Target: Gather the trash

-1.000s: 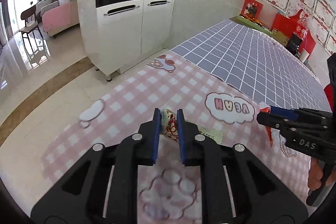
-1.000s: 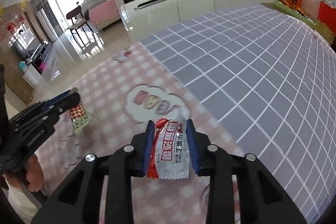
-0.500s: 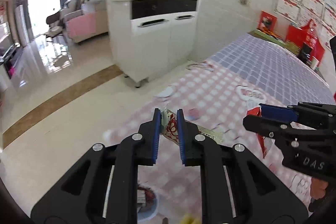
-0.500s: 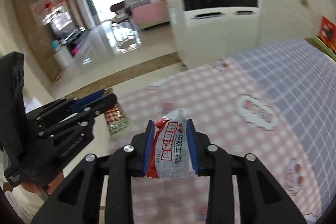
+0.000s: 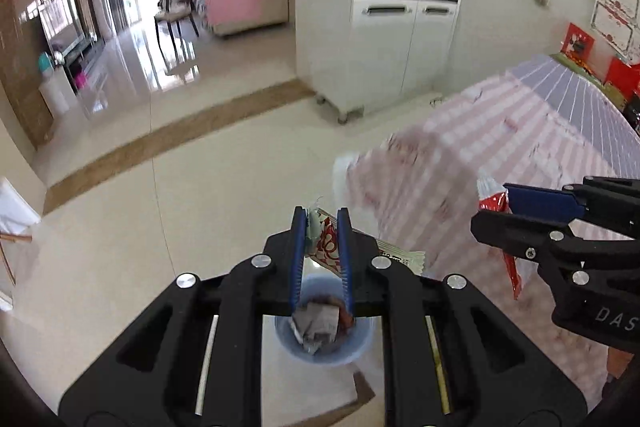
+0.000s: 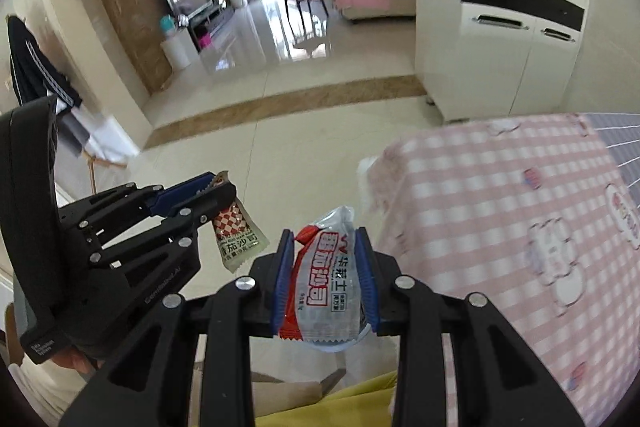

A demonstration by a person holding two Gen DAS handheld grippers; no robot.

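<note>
Here the left tool (image 5: 321, 215) clamps a checkered sachet (image 6: 236, 237), the right tool (image 6: 325, 235) a red-white packet (image 6: 326, 291), over glossy cream floor tiles (image 5: 224, 179) beside the pink-checked bench (image 6: 500, 211).

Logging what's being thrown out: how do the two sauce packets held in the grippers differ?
The left packet has a red-white checkered top and pale green base; the right packet is red and clear with big red characters. The left packet hangs below its gripper; the right packet stands upright, bulging, in its gripper. Both are pinched, off the table.

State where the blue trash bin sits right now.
In the left wrist view the blue bin sits on the floor directly below the left gripper, already holding crumpled wrappers.
</note>
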